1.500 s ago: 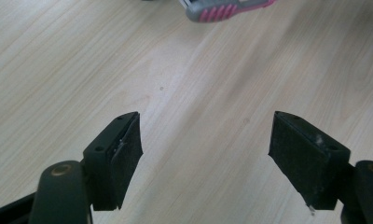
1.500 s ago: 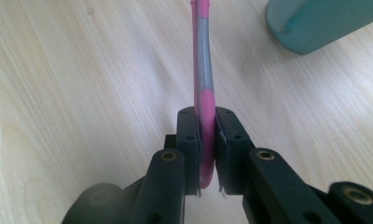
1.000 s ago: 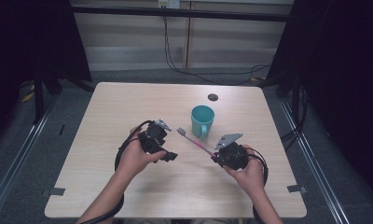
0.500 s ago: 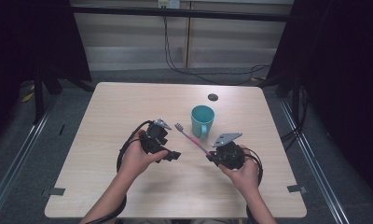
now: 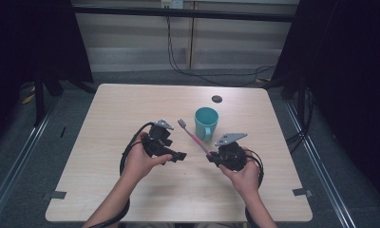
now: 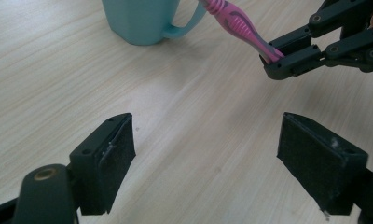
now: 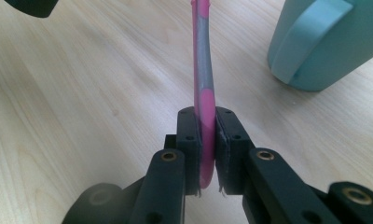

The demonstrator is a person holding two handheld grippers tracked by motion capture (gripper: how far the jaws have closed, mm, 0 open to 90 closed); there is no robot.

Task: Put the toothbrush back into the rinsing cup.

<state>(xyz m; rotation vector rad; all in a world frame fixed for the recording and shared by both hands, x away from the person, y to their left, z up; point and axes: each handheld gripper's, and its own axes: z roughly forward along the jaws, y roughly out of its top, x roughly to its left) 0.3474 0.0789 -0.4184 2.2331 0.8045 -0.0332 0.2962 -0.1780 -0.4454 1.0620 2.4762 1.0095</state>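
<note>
We log: right gripper (image 7: 207, 154) clamped on pink-grey plastic toothbrush (image 5: 194, 137) beside teal ceramic mug (image 5: 206, 123); left gripper (image 6: 231, 158) jaws apart above wooden counter (image 5: 107, 114).

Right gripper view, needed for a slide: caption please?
Right gripper clamps a pink toothbrush beside a teal mug.

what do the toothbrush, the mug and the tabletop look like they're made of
Toothbrush: likely moulded plastic, glossy pink with grey stripes that may be rubbery grip; it is clamped in the right hand-held gripper.
Mug: teal with a smooth, matte, even colour; plastic or glazed ceramic, hard to tell.
Tabletop: pale wood grain, flat satin sheen; probably laminate or veneer.
</note>
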